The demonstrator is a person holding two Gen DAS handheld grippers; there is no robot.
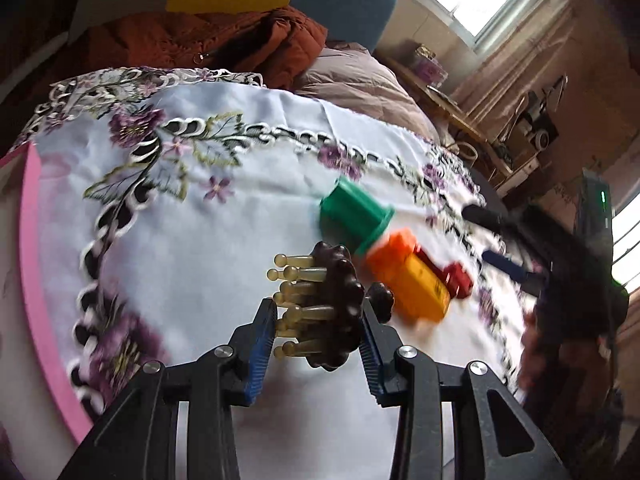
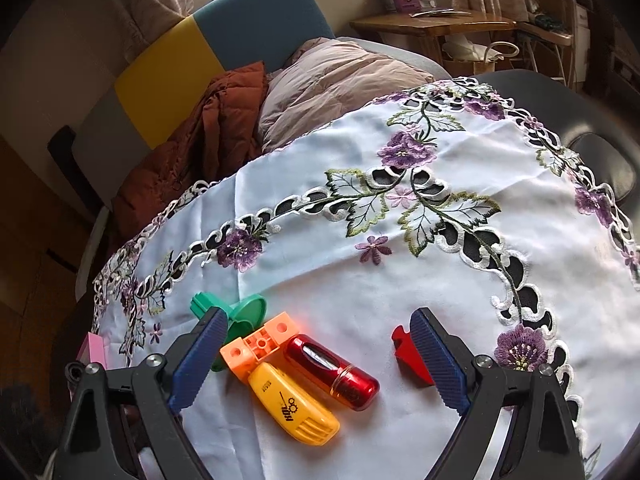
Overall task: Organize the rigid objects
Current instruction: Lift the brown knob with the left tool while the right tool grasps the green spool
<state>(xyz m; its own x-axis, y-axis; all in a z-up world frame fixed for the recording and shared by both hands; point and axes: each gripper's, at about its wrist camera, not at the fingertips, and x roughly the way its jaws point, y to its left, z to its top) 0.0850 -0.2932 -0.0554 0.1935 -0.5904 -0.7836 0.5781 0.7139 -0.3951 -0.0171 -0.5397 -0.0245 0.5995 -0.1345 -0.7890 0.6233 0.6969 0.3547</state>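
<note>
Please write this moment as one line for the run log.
left gripper: shut on dark brown massage brush | right gripper: open, over yellow toy and red capsule | green cup: lying on tablecloth

Right gripper (image 2: 316,354), jaws spread wide, above the surface covered by a white embroidered tablecloth (image 2: 400,248). Between the jaws lie a yellow-and-orange toy tool (image 2: 288,396) and, touching it, a red capsule-shaped case (image 2: 332,372). A green plastic piece (image 2: 244,312) sits beside the left finger and a red wedge (image 2: 404,350) beside the right finger.
</note>
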